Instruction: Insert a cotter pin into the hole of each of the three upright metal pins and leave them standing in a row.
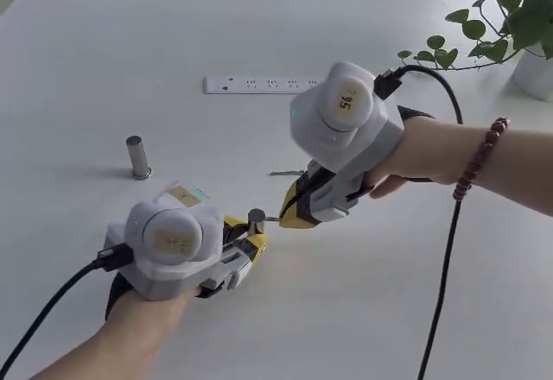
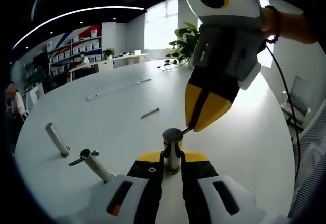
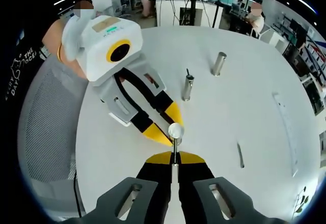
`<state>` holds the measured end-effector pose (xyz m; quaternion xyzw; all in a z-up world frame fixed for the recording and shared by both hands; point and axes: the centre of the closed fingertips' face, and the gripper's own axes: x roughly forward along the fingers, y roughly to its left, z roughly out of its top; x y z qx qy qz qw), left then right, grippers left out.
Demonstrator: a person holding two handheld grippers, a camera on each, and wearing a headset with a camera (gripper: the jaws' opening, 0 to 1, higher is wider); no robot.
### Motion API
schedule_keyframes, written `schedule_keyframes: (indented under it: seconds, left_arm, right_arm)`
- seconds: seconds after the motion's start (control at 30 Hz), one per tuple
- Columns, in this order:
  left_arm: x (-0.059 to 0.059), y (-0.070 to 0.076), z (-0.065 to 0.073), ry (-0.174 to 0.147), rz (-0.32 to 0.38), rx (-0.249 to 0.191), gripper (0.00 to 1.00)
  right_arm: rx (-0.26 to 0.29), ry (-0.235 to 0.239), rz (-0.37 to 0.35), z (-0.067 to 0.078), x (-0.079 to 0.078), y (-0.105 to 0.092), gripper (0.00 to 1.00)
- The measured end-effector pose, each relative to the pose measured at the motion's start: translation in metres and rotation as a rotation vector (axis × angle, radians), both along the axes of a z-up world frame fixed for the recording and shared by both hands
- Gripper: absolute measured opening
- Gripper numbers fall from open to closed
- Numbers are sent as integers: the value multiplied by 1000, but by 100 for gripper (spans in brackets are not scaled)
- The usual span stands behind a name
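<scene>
Apparently right gripper (image 3: 174, 159) grips cotter pin (image 3: 174, 145).

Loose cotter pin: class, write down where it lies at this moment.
In the head view the loose cotter pin lies flat on the table, between the power strip and the right gripper, close beside that gripper's body.

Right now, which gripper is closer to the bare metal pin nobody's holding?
Left. The left gripper, clamping another metal pin, is right of the bare pin; the right gripper, holding a cotter pin, sits farther right.
</scene>
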<state>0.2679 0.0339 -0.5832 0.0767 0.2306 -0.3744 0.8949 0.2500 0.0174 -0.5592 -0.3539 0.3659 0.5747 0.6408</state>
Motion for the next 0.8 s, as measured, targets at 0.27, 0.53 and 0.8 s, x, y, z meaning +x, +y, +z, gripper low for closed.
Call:
schedule_keyframes:
  seconds: [0.27,0.53,0.8]
  left_arm:
    - [1,0,-1,8,14,-13,11]
    - [1,0,-1,10,24,-23,11]
    - [0,0,-1,4,25,-11,11]
  right_arm:
    - [9,-4,7,-1,1,9,0]
    - [31,-11,-11,-2,4,14,0]
    - [81,-7,-42,6,5,9,6]
